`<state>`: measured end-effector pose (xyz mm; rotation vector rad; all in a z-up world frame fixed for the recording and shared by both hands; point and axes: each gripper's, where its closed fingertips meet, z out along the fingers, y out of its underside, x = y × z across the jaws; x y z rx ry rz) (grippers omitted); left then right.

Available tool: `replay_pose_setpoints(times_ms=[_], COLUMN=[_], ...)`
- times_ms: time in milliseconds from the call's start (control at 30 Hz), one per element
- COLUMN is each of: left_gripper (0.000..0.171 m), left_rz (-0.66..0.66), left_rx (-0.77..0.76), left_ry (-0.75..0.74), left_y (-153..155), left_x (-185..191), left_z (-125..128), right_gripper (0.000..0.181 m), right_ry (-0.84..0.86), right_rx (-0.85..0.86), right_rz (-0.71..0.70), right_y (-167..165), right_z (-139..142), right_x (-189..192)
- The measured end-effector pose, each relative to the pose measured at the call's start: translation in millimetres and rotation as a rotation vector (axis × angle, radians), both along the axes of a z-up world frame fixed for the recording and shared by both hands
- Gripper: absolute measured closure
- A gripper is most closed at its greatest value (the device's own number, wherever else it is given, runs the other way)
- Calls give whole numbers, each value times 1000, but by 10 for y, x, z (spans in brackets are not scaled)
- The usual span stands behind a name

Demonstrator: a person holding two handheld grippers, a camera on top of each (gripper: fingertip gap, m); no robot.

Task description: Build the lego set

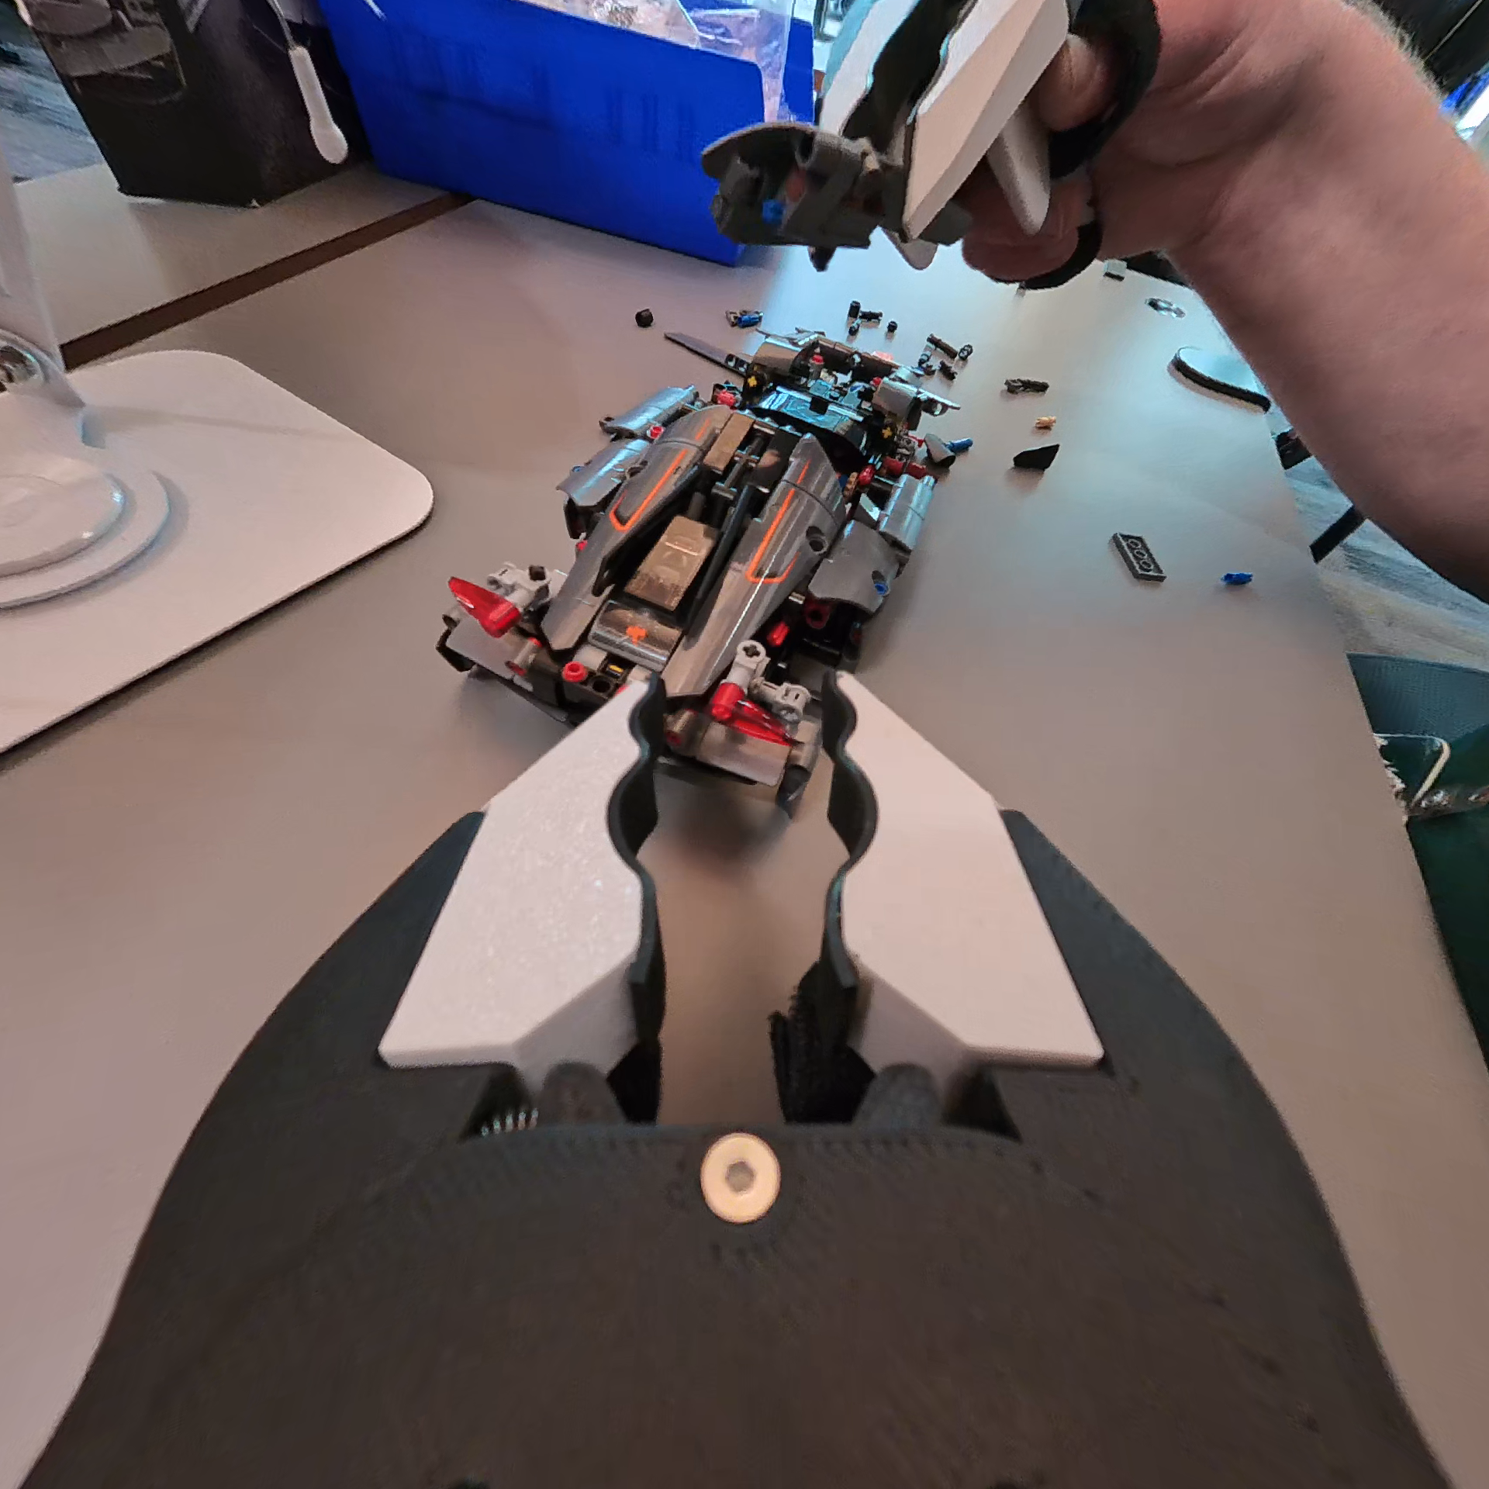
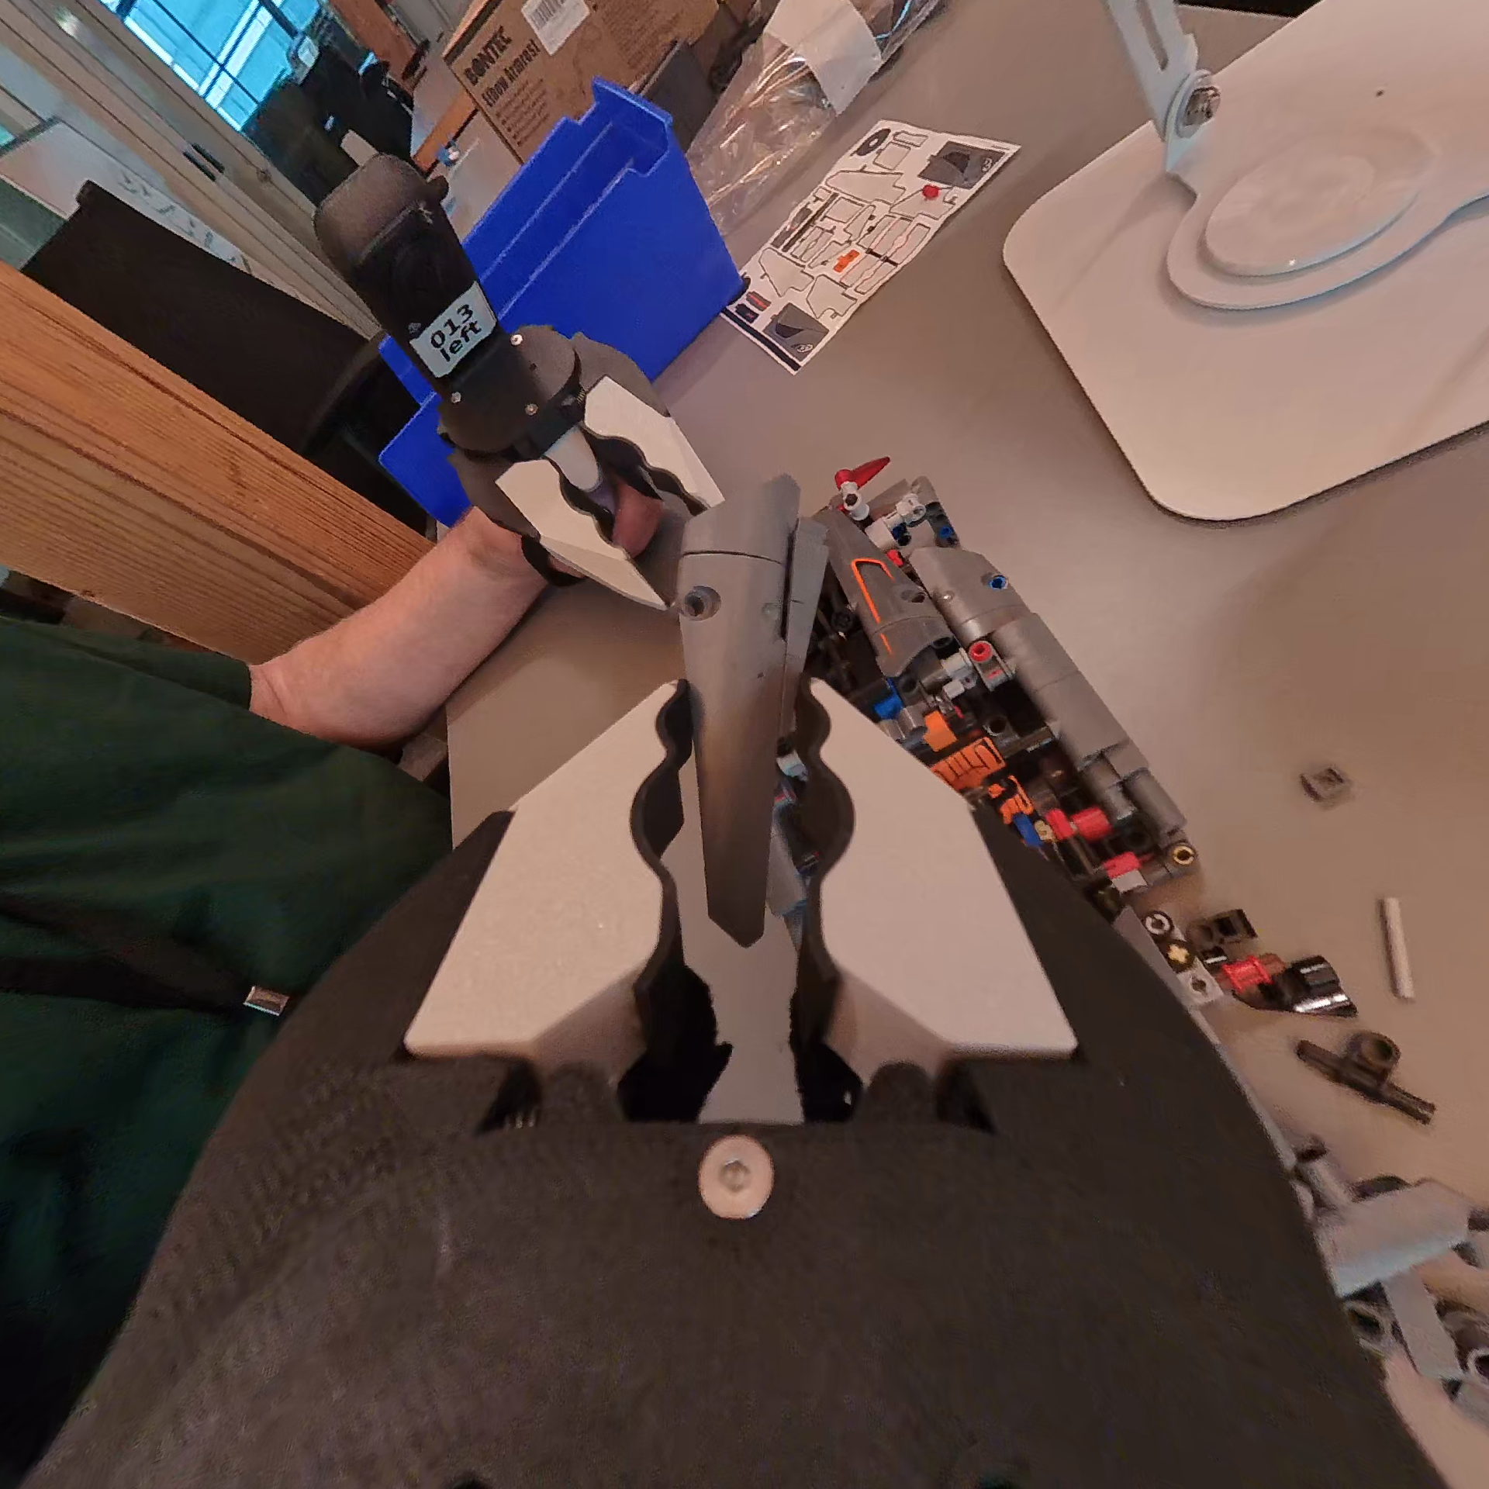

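Your right gripper (image 2: pixel 745 725) has its fingers pinching the grey panel (image 2: pixel 741 685), a long curved body piece tapering to a point that sits back between them, with a pin hole near its wide end. Keep that pinch firm and bring the panel down level over the car (image 1: pixel 709 524), lining its hole with a pin before pressing; a skewed push could pop neighbouring panels loose. Your left gripper (image 1: pixel 737 701) has its fingers spread, holding nothing, with the car's tail just ahead of their tips and a red light (image 1: pixel 745 713) between them. Close them on the tail to brace it against the table (image 1: pixel 322 806). The car is grey with orange lines; loose parts (image 1: pixel 1136 556) lie beyond, right of your left fingers
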<state>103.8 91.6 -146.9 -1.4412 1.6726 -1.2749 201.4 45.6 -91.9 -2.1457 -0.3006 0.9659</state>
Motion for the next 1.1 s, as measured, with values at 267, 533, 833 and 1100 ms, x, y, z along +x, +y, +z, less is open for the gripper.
replay_pose_setpoints(times_ms=[267, 533, 833, 1100], left_gripper=[118, 105, 105, 95], left_rz=[35, -4, -105, -261], left_rx=[136, 352, 371, 453], left_ry=[-27, 198, 253, 418], left_y=[-19, -49, 97, 37], left_x=[142, 446, 412, 529], left_z=[356, 117, 66, -221], right_gripper=[158, 158, 158, 158], right_ry=[0, 24, 69, 105], right_rx=[24, 28, 28, 40], right_rz=[-49, -55, -25, -16], right_y=[-145, -229, -284, -306], right_z=[39, -42, -152, -186], right_x=[182, 227, 210, 219])
